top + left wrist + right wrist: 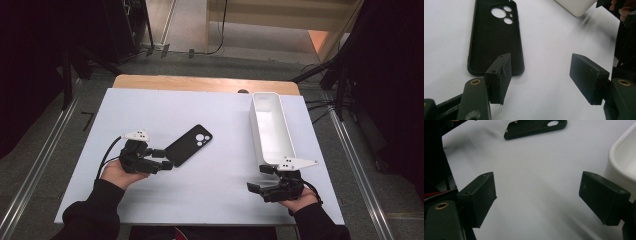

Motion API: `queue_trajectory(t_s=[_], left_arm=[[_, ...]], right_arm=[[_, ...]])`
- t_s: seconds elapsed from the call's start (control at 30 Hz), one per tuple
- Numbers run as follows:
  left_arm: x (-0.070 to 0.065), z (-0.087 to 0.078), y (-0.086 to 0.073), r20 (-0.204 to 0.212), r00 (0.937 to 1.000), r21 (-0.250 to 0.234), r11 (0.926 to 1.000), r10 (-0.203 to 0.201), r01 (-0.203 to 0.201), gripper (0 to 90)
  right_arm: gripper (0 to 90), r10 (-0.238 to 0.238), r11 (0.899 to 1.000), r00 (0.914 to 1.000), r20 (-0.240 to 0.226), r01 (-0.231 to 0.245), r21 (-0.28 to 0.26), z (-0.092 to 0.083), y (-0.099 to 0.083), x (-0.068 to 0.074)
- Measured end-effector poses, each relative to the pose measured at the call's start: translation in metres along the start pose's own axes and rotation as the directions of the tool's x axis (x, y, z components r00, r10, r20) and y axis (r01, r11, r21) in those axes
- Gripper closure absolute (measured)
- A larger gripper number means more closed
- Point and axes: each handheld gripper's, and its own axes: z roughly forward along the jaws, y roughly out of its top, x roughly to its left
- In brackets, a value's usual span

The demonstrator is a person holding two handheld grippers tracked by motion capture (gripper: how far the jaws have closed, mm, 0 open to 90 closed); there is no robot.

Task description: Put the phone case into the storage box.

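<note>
Closest to me, both forearms are coming in over the near edge of the worktop (210, 200), each hand carrying its tongs. I am taking the black phone case (189, 145) as my landmark for everything else.

On my left, the left tongs (166, 159) are sitting just beside the case's near end, pointing at it. Looking along them in the left gripper view, I am seeing the case (495, 37) lying flat on the white sheet with its camera cut-outs at the far end. One black pad (499, 76) is overlapping the case's near corner in that view, and whether it is touching I cannot tell. The other pad is standing well off to the side over bare white. These tongs are released, with the gap wide and nothing gripped between the pads.

On my right, the right tongs (261, 178) are hovering well apart from the case, nearer the worktop's front edge. They are released too, with only bare sheet between the pads (477, 197).

Farther out, the long white tray (270, 131) is lying well to the right of the case, its near end just beside the right tongs and its far end reaching the back of the worktop.
</note>
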Motion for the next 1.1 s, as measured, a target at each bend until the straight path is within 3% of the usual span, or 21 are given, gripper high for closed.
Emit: queue_trajectory(t_s=[0.53, 0.7, 1.1], left_arm=[[-0.018, -0.010, -0.025, 0.023, 0.9997, -0.017, 0.9998, -0.009, 0.010, 28.7], [-0.021, -0.010, -0.033, 0.005, 1.0000, 0.008, 1.0000, -0.003, 0.003, 28.7], [-0.019, -0.015, -0.037, -0.002, 0.9998, 0.010, 0.9998, -0.018, 0.018, 28.7]], right_arm=[[12.8, -0.011, 1.000, 0.9999, 0.009, 0.011, 0.016, 0.000, 0.000, 0.000], [12.8, -0.012, 1.000, 0.9999, 0.010, 0.012, 0.015, 0.001, 0.000, 0.000], [12.8, -0.007, 0.999, 0.9999, 0.009, 0.007, 0.032, 0.001, 0.000, 0.000]])
